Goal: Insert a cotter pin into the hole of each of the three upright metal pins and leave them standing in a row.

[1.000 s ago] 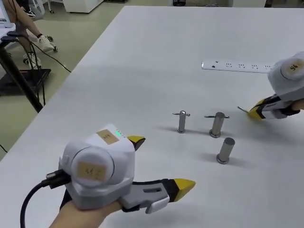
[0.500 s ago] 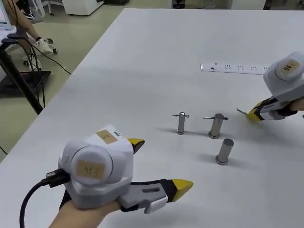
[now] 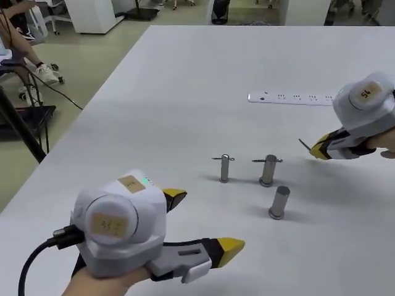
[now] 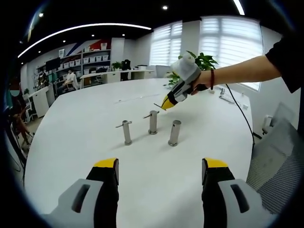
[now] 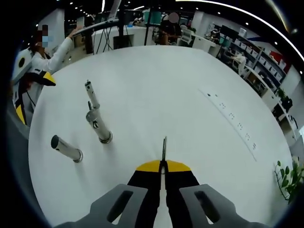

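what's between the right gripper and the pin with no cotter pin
Bare table in the head view, from the right gripper with its cotter pin to the empty pin.

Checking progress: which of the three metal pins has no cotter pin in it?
The front pin, nearest the head camera: bare top. The left pin and right pin behind it each carry a cotter pin crosswise.
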Demonstrator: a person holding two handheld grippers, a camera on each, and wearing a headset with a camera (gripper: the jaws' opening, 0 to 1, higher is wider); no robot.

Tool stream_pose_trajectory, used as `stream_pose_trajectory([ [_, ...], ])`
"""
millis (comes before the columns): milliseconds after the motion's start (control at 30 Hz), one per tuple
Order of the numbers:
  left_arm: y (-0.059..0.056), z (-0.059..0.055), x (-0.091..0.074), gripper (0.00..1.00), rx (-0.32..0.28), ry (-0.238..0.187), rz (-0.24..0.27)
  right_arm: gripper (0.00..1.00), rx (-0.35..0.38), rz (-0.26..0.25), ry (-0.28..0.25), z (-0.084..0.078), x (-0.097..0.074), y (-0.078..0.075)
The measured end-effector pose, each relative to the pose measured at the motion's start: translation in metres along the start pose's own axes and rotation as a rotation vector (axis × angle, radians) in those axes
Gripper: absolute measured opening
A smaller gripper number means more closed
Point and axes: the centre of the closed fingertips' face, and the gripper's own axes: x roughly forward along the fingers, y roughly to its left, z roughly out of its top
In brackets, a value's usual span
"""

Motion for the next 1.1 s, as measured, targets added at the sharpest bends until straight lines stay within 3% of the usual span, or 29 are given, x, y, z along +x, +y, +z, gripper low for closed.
stream_pose_trajectory([
  [267,-0.007,0.012,0.007,0.65,0.009,-0.001,-0.024,0.00,-0.038,0.008,-0.039,0.009,-0.022,0.021],
  [367,-0.008,0.015,0.012,0.63,0.016,0.016,-0.030,0.00,-0.054,0.013,-0.051,0.010,-0.028,0.028],
  [767,-0.011,0.033,0.027,0.56,0.028,0.029,-0.061,0.00,-0.128,0.044,-0.105,0.020,-0.045,0.057],
  [1100,-0.014,0.048,0.040,0.51,-0.042,0.015,-0.097,0.00,-0.213,0.082,-0.173,0.037,-0.057,0.083],
])
